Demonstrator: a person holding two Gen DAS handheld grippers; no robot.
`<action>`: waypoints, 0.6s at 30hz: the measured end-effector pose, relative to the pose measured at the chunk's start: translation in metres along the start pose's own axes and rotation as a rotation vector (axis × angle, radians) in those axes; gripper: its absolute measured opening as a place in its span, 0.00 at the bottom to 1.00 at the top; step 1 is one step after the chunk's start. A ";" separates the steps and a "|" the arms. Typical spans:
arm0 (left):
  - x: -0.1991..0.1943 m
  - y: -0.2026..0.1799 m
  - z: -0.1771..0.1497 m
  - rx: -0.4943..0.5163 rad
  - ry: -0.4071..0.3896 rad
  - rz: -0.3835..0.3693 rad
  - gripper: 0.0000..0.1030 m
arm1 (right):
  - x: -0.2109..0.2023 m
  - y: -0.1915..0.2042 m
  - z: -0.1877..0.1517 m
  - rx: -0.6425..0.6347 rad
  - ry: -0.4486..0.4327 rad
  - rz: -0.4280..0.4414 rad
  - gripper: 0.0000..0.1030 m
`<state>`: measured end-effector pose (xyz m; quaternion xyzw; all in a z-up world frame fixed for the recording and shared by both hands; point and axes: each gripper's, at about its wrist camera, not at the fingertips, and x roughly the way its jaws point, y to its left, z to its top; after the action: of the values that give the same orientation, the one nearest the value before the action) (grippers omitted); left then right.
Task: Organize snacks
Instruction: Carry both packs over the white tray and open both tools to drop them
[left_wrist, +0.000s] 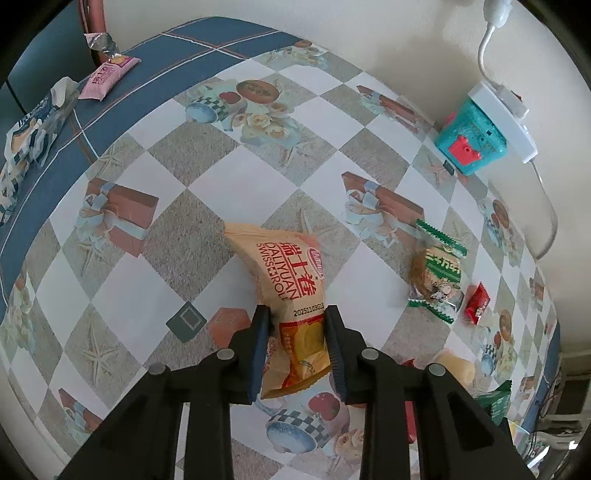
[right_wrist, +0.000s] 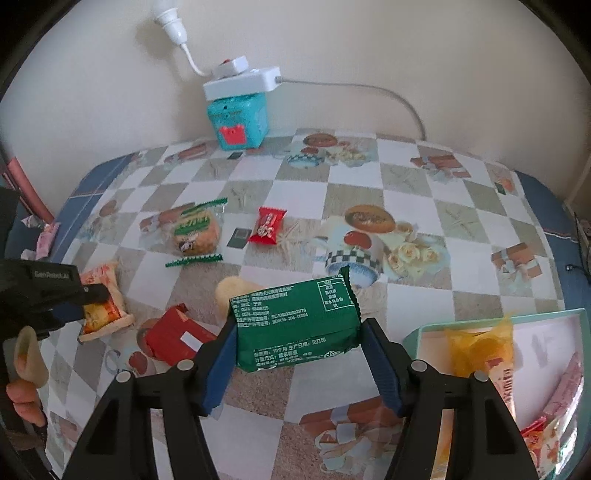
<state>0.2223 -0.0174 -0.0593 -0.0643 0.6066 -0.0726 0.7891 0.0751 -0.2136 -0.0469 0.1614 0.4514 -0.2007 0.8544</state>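
Observation:
My left gripper (left_wrist: 295, 314) is shut on a tan Swiss-roll packet (left_wrist: 286, 280) and holds it above the checkered table; it also shows at the left of the right wrist view (right_wrist: 101, 306). My right gripper (right_wrist: 297, 328) is shut on a green snack packet (right_wrist: 295, 325), held above the table left of a pale green tray (right_wrist: 417, 332) that holds several snacks, among them a yellow packet (right_wrist: 476, 343). On the table lie a green-edged cookie packet (right_wrist: 195, 230), a small red candy (right_wrist: 266, 225), a red packet (right_wrist: 173, 334) and a pale round snack (right_wrist: 231, 291).
A teal toy box (right_wrist: 238, 118) with a white power strip (right_wrist: 242, 83) on top stands against the far wall. A pink packet (left_wrist: 107, 75) and a blue-white wrapper (left_wrist: 33, 129) lie on the table's blue border at the far left. A hand (right_wrist: 22, 376) holds the left gripper.

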 end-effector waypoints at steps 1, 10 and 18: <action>-0.002 0.000 0.000 0.000 -0.005 -0.001 0.30 | -0.002 -0.001 0.001 0.003 -0.003 0.000 0.66; -0.021 -0.002 0.000 0.005 -0.030 -0.043 0.30 | -0.021 -0.012 0.008 0.042 -0.043 0.011 0.66; -0.036 -0.003 0.001 0.000 -0.040 -0.101 0.30 | -0.033 -0.022 0.011 0.068 -0.065 0.010 0.66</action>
<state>0.2141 -0.0131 -0.0247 -0.0964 0.5865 -0.1112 0.7965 0.0550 -0.2312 -0.0151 0.1858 0.4154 -0.2166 0.8637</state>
